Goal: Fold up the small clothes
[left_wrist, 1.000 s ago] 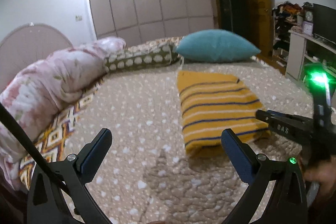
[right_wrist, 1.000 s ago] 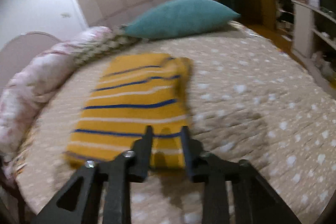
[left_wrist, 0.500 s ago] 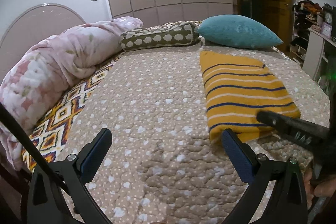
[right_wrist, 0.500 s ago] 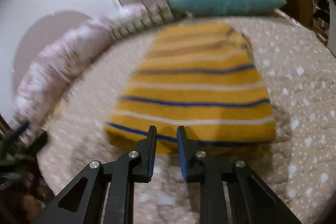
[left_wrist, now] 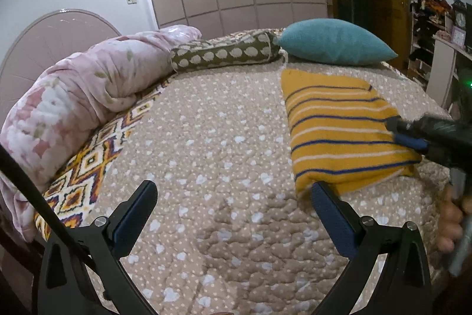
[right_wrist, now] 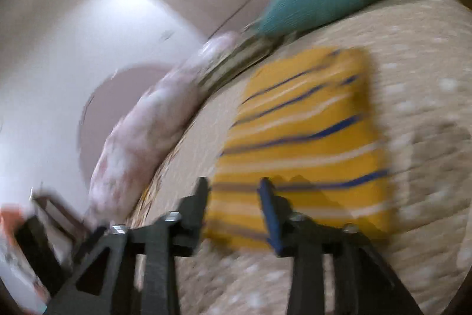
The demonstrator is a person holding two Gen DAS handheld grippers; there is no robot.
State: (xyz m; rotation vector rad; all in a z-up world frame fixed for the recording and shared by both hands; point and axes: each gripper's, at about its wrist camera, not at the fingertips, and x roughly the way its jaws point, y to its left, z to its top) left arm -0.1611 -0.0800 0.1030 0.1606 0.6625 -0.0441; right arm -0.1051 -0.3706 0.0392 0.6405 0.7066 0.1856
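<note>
A folded yellow garment with blue and white stripes lies flat on the bed's right side. It also shows, blurred, in the right wrist view. My left gripper is open and empty above the quilt, its right finger near the garment's front left corner. My right gripper is partly open and empty, tilted over the garment's near edge; it shows in the left wrist view over the garment's right edge.
The bed has a beige dotted quilt. A teal pillow and a green patterned bolster lie at the far side. A rolled pink floral duvet lies along the left. Shelves stand at right.
My right gripper's jaws have opened from nearly shut, and it has swung and tilted over the garment. My left gripper has shifted left and pulled back slightly. The garment has not moved.
</note>
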